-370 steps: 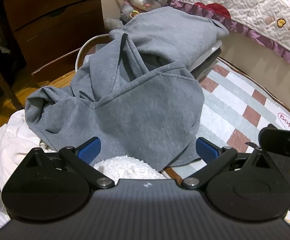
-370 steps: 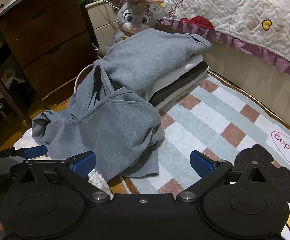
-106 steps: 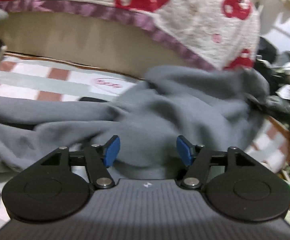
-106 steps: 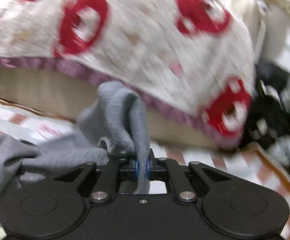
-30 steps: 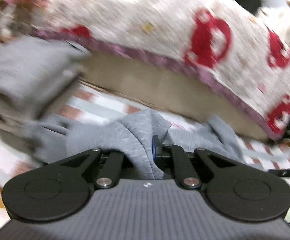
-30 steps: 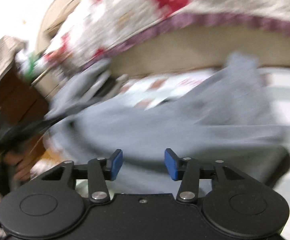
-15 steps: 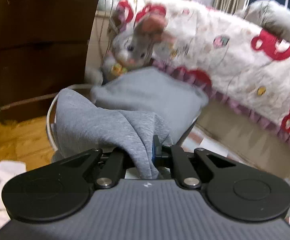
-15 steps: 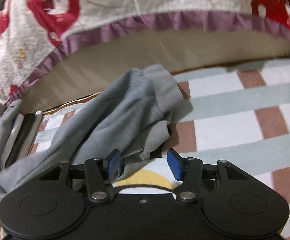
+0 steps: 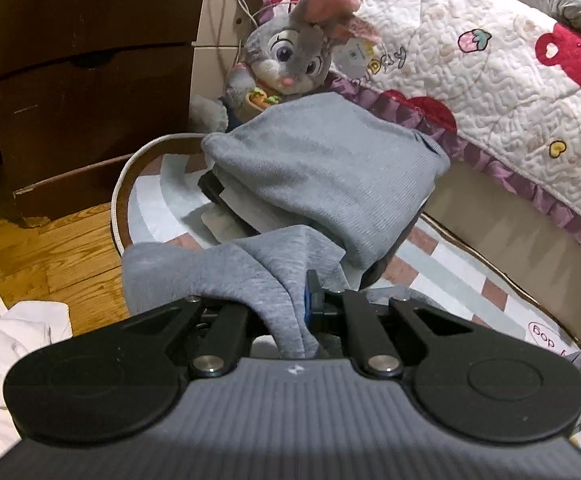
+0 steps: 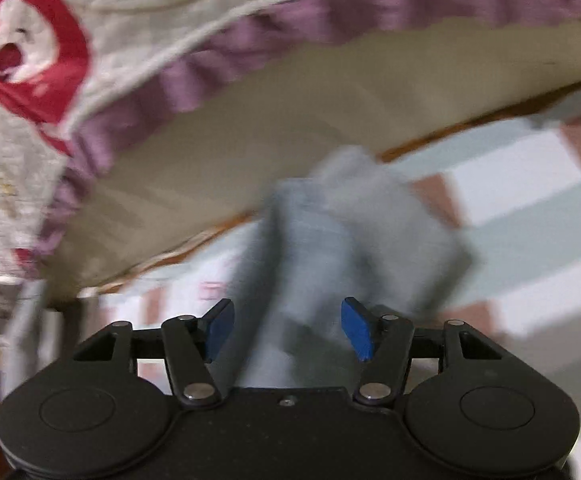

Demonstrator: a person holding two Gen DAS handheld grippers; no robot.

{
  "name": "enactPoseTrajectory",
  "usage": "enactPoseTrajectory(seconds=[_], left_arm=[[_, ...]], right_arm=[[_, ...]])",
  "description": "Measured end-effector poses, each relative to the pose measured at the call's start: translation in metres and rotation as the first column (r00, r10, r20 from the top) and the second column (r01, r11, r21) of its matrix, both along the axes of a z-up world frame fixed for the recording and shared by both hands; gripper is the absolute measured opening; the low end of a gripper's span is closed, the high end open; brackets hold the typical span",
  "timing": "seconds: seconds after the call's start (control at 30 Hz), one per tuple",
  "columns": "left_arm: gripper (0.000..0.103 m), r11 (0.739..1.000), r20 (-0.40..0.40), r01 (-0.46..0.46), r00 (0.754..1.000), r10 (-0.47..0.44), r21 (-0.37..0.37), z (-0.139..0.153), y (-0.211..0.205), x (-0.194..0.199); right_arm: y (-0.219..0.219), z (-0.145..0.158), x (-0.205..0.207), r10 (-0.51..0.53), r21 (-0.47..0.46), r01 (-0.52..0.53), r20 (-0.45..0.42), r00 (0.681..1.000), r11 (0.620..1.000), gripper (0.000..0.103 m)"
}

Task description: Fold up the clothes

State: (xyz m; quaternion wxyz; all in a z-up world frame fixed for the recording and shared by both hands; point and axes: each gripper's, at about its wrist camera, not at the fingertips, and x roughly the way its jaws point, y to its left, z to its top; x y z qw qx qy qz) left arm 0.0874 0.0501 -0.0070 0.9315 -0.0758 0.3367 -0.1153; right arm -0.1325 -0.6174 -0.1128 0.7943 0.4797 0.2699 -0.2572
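Grey sweatshirt [image 9: 250, 268], one bunched fold of it, is pinched tight in the left gripper [image 9: 304, 312], whose two blue-padded fingers [image 9: 309, 300] are clamped together on the cloth, and the fabric drapes back over the gripper body and down toward the rug. Over on the right wrist view, the right gripper [image 10: 288, 330] has its two blue fingers [image 10: 356, 332] spread apart, holding nothing, with another part of the grey garment [image 10: 330, 240] lying blurred on the rug just ahead of and between them. Moving outward on the left view: one stack of folded clothes [image 9: 322, 164] sits just beyond the held fold, a grey piece on top, with white and dark layers peeking out beneath. One plush rabbit [image 9: 290, 52] sits behind that stack, against the bed. The striped rug [image 9: 462, 280], checked in brown, pale green and white, carries the stack and the sweatshirt. One quilted bedspread [image 9: 490, 68] with red bears and a purple frill hangs over the bed side. One dark wooden dresser [image 9: 90, 60] stands to the left, and one heap of white laundry [image 9: 6, 344] lies on the wooden floor [image 9: 62, 248].
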Motion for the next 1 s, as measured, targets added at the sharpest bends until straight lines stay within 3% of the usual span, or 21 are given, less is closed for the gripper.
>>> enactPoseTrajectory(seconds=[0.07,0.23,0.3,0.33,0.37,0.43,0.7,0.83,0.93,1.0], left_arm=[[0.006,1.0,-0.004,-0.001,1.0,0.001,0.007,-0.002,0.0,0.001],[0.006,0.997,0.032,0.019,0.999,-0.022,0.076,-0.004,-0.011,-0.006],[0.006,0.995,0.049,0.03,0.998,-0.034,0.094,-0.003,-0.015,-0.011],[0.006,0.995,0.055,0.034,0.998,-0.039,0.097,-0.002,-0.016,-0.012],[0.006,0.995,0.06,0.037,0.997,-0.043,0.095,0.0,-0.016,-0.012],[0.006,0.996,0.055,0.045,0.997,-0.049,0.072,0.003,-0.014,-0.011],[0.007,0.996,-0.025,0.091,0.996,-0.091,-0.01,0.005,0.013,-0.01],[0.009,0.995,-0.183,0.084,0.979,-0.093,-0.06,-0.016,0.029,-0.006],[0.012,0.997,-0.278,0.062,0.958,-0.074,-0.053,-0.032,0.033,-0.006],[0.012,0.999,-0.301,0.032,0.953,-0.043,-0.041,-0.034,0.036,-0.007]], right_arm=[[-0.001,0.002,0.026,0.073,0.038,-0.073,-0.011,0.997,0.997,0.082],[0.015,-0.024,0.078,0.1,0.017,-0.098,-0.158,0.982,0.995,0.081],[0.031,-0.03,0.089,0.098,-0.086,-0.122,-0.239,0.966,0.989,0.054],[0.04,-0.028,0.086,0.118,-0.137,-0.154,-0.241,0.963,0.979,0.01],[0.049,-0.024,0.08,0.15,-0.184,-0.194,-0.226,0.963,0.964,0.007],[0.066,-0.011,0.058,0.193,-0.246,-0.239,-0.198,0.961,0.939,0.007],[0.121,0.068,-0.112,0.192,-0.243,-0.206,-0.079,0.978,0.948,0.007],[0.157,0.06,-0.17,0.206,-0.158,-0.247,-0.241,0.948,0.956,0.007],[0.181,0.031,-0.183,0.238,-0.073,-0.288,-0.394,0.888,0.955,0.006],[0.188,0.005,-0.183,0.275,0.044,-0.287,-0.452,0.849,0.957,0.007]])
